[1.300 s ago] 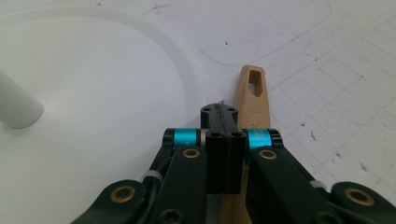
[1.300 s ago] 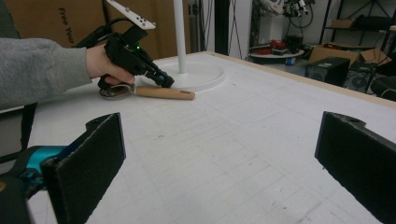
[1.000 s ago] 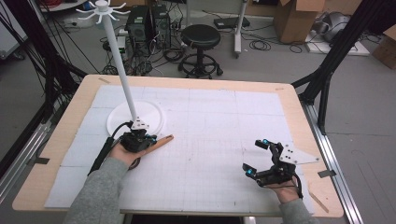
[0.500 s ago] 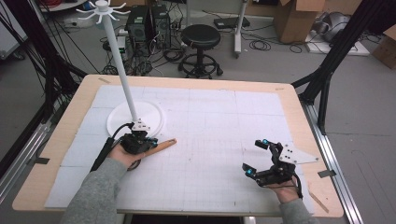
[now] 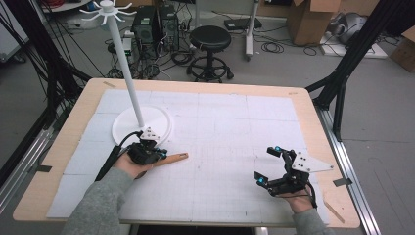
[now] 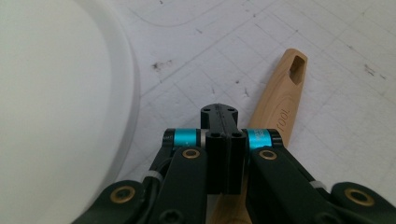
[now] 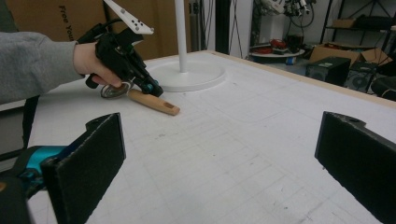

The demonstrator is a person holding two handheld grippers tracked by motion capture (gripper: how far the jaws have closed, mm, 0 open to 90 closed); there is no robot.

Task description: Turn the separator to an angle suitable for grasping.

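A wooden-handled tool (image 5: 173,158) lies on the white gridded mat just right of the white stand's round base (image 5: 159,122). My left gripper (image 5: 161,153) sits over the tool's near end with its jaws shut flat together (image 6: 219,114); the handle (image 6: 280,102) runs out from under them on the right. From the right gripper view, a round metal disc (image 7: 112,89) shows at the tool's end beneath the hand. My right gripper (image 5: 268,165) rests open near the front right of the mat, nothing between its pads (image 7: 102,154).
The stand's tall white pole (image 5: 125,63) rises from the base and ends in a hooked crown. The mat covers a wood-edged table (image 5: 313,112). A thin wooden stick (image 5: 334,211) lies at the front right corner. A black stool (image 5: 209,36) and black frame posts stand around the table.
The tool's handle has swung a little toward the near edge of the table under the left gripper. The right gripper has stayed put.
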